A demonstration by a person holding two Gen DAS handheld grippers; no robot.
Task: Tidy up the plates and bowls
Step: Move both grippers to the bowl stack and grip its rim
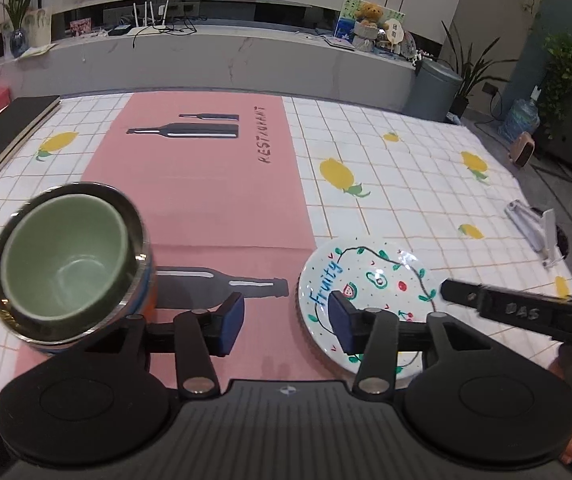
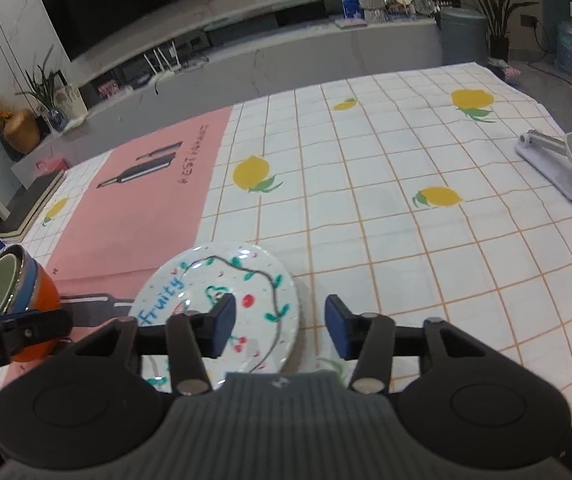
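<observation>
A stack of bowls [image 1: 66, 264] stands at the left on the pink mat: a green bowl nested in a steel one, with blue and orange bowls [image 2: 40, 296] below. A white plate [image 1: 369, 276] painted with fruit and the word "Fruity" lies right of the mat. My left gripper [image 1: 286, 326] is open above the mat between the bowls and the plate; its right pad [image 1: 341, 324] hangs over the plate's near left part. My right gripper [image 2: 280, 330] is open over the right rim of the plate [image 2: 222, 280], gripping nothing.
A dark book stack [image 1: 10, 128] lies at the table's far left. A white folding stand [image 2: 565, 164] sits near the right edge. The lemon-print cloth [image 2: 385, 208] stretches away beyond the plate. A finger of the left gripper [image 2: 14, 336] crosses the right wrist view at lower left.
</observation>
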